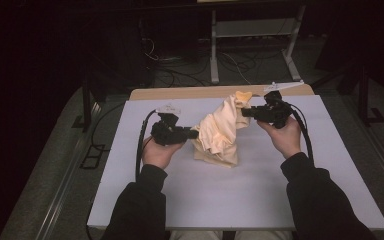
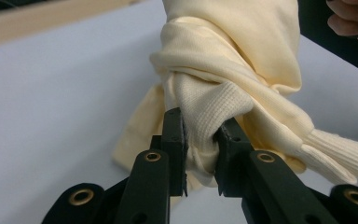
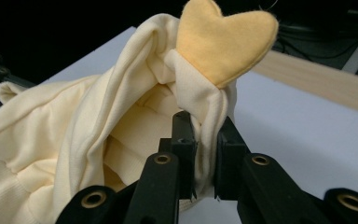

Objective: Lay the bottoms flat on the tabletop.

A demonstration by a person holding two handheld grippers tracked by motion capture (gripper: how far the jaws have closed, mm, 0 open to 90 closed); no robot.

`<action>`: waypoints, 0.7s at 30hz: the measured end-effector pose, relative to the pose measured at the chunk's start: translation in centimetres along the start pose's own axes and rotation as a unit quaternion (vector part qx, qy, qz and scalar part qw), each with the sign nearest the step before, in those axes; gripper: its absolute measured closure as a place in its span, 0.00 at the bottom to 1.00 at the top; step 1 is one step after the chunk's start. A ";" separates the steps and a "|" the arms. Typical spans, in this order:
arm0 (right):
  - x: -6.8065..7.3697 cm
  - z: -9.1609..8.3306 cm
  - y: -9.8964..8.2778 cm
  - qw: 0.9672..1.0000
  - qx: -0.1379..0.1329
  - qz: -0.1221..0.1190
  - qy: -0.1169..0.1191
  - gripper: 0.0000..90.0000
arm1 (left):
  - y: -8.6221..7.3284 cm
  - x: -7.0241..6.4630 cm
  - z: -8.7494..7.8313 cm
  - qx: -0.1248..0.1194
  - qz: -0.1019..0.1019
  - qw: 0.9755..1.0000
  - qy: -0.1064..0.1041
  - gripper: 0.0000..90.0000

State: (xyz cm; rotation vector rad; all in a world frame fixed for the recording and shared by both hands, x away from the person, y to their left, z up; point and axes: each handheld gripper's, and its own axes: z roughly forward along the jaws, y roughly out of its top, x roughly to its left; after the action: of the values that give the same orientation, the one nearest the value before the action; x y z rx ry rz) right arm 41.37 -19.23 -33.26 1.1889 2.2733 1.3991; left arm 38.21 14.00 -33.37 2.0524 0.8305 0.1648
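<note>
The left gripper [image 2: 200,154] is clenching its jaws on a bunched ribbed fold of the cream garment [image 1: 220,131]. The right gripper [image 3: 204,154] is pinching a thin fold of the same garment just below its yellow-orange patch [image 3: 226,39]. Between the 2 grippers the garment is hanging in a twisted bundle, its lower end resting on the white bench [image 1: 260,190], its top lifted at the right gripper. In the high view, the left gripper [image 1: 192,133] is sitting lower beside the garment, the right gripper [image 1: 246,112] higher. No containers are appearing on the bench.
</note>
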 end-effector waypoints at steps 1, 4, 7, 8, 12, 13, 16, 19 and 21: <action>0.0 -0.5 0.7 1.000 -0.008 -0.001 -0.005 0.89 | 0.6 -0.1 -0.2 -0.001 0.005 1.000 0.003 0.83; 0.1 -1.0 1.4 1.000 -0.012 -0.002 -0.010 0.89 | 2.0 -0.3 -1.0 -0.005 0.017 1.000 0.008 0.84; 0.3 -1.7 2.1 1.000 -0.014 -0.006 -0.019 0.89 | 2.6 -0.4 -1.6 -0.016 0.021 1.000 0.005 0.84; 0.3 -1.9 2.3 1.000 -0.014 -0.005 -0.022 0.89 | 2.5 -0.5 -1.6 -0.017 0.019 1.000 0.003 0.84; 0.3 -2.0 2.3 1.000 -0.004 -0.002 -0.029 0.89 | 1.3 -0.6 -1.0 -0.012 0.018 1.000 -0.007 0.84; 0.3 -1.9 2.2 1.000 0.002 0.000 -0.029 0.89 | 0.7 -0.5 -0.7 -0.011 0.013 1.000 -0.010 0.84; 0.2 -1.2 1.2 0.999 0.017 0.006 -0.033 0.89 | -1.2 -0.2 0.7 -0.012 -0.013 1.000 -0.022 0.84; -0.3 0.6 -1.6 0.998 0.047 0.023 -0.032 0.89 | -3.3 -0.1 2.4 0.002 -0.034 0.999 -0.031 0.84; -0.8 1.4 -3.2 0.997 0.061 0.037 -0.030 0.89 | -4.5 0.1 3.3 0.008 -0.046 0.998 -0.038 0.84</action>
State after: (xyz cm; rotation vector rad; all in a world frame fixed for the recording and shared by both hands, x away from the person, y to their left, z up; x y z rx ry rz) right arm 41.04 -19.59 -36.83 1.3468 2.3240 1.2481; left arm 37.37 13.47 -38.80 2.0175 0.8795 0.0300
